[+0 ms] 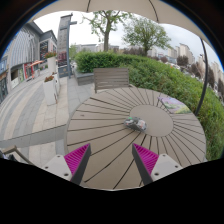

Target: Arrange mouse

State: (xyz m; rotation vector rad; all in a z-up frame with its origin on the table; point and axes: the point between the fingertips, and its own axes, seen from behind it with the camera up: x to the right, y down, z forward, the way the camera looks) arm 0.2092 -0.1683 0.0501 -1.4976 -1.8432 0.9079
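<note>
A small grey mouse [134,123] lies on the round slatted wooden table [100,125], a little right of its middle. My gripper [111,160] hovers above the near part of the table, well short of the mouse. Its two fingers with magenta pads [78,157] stand wide apart, open and empty. The mouse lies beyond the fingers, closer to the right one.
A wooden chair back [111,78] stands at the table's far edge. A green hedge [165,75] runs behind and to the right. A paved walkway [35,105] with buildings lies to the left. A parasol pole [208,70] rises at the right.
</note>
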